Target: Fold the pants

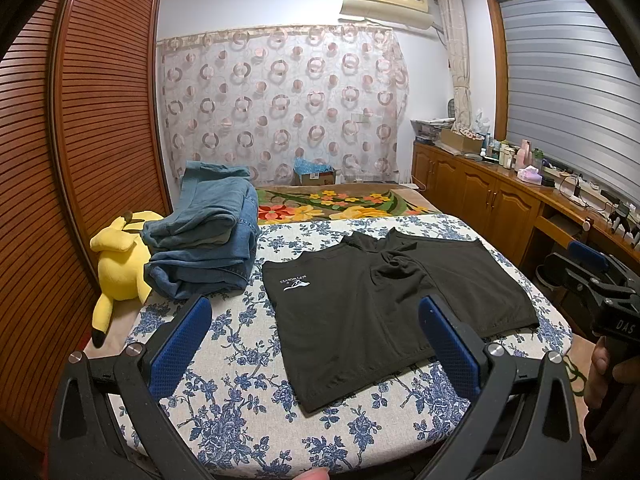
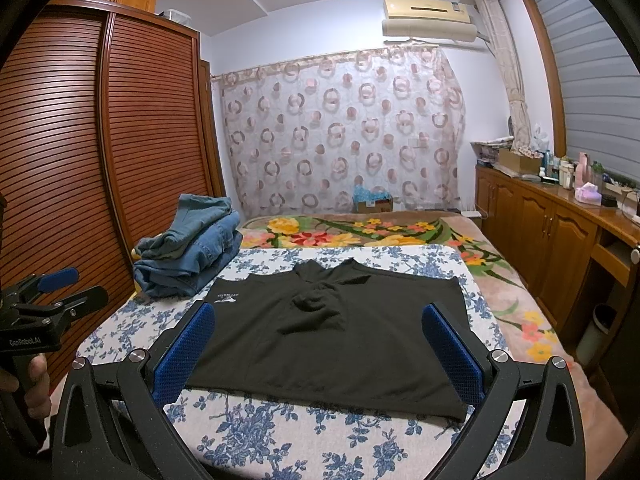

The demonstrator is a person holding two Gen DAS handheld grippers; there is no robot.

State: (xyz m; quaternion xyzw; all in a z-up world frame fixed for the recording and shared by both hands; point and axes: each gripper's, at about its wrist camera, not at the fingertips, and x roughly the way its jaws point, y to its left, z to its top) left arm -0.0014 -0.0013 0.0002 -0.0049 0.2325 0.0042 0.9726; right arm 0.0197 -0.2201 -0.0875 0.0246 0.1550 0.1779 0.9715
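A pair of black shorts (image 1: 384, 304) (image 2: 332, 332) lies spread flat on a white board with a blue flower print (image 1: 248, 360) (image 2: 320, 440); a small white logo faces up near one corner. My left gripper (image 1: 316, 332) hovers open above the near edge of the shorts, nothing between its blue pads. My right gripper (image 2: 320, 340) is also open, held above the near hem, with the cloth showing between its fingers but not touched. In the left wrist view the right gripper (image 1: 588, 276) shows at the right edge, with a hand on its handle.
A stack of folded blue jeans (image 1: 208, 236) (image 2: 188, 248) sits at the board's far left. A yellow plush toy (image 1: 120, 264) lies beside it against the slatted wardrobe (image 1: 80, 160). A flowered blanket (image 2: 360, 228) covers the bed behind. Wooden cabinets (image 2: 552, 232) run along the right.
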